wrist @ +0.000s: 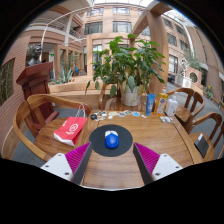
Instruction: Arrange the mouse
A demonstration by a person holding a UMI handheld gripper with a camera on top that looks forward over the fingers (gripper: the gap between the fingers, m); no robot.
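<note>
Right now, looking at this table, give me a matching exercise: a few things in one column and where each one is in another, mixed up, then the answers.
Things:
1. blue mouse
2. red bag
3. potted plant
4. blue bottle

Places:
A. at the far edge of the table, in the middle, beyond the mouse
B. on the round dark mouse pad, just ahead of the open claw
C. beside the plant's white pot
D. beside the mouse pad, near a wooden chair

Pairs: 1-B, 2-D, 3-A, 4-C
</note>
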